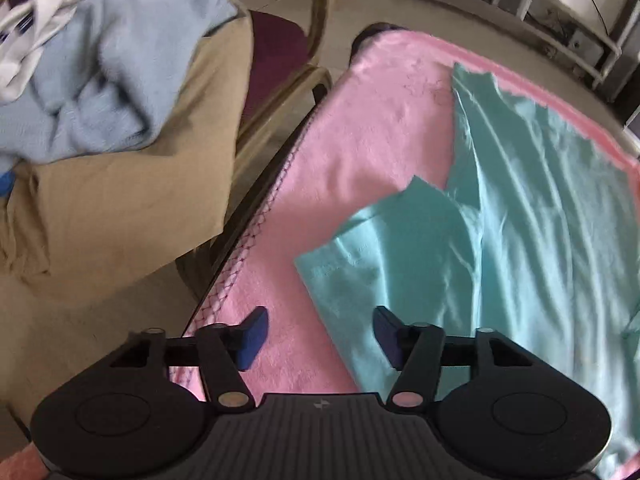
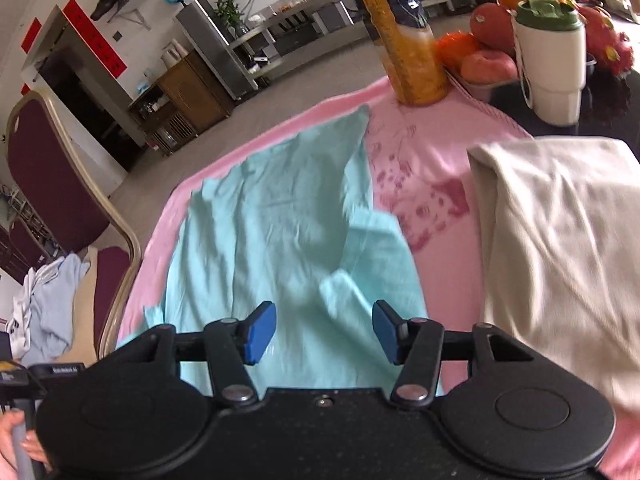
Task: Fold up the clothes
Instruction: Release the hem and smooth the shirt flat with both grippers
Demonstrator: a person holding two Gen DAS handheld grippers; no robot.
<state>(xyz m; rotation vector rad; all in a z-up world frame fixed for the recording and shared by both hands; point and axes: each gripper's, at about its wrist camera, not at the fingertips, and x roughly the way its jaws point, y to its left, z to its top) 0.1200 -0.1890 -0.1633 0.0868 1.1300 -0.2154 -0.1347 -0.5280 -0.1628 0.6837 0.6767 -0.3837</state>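
A mint-green garment (image 1: 540,208) lies spread on a pink blanket (image 1: 360,132), one sleeve (image 1: 400,248) folded out toward me. My left gripper (image 1: 320,336) hovers open over the blanket at the sleeve's near edge, nothing between its blue pads. In the right wrist view the same green garment (image 2: 264,216) lies flat with a sleeve (image 2: 372,248) turned inward. My right gripper (image 2: 324,332) is open just above that sleeve, holding nothing. A folded cream garment (image 2: 560,240) rests on the blanket to the right.
A maroon chair (image 1: 280,52) left of the table carries a heap of tan (image 1: 120,208), light blue (image 1: 112,80) and white clothes. At the far right stand a tall yellow can (image 2: 404,32), a white tumbler (image 2: 552,60) and fruit (image 2: 488,44). A hand (image 2: 16,440) shows bottom left.
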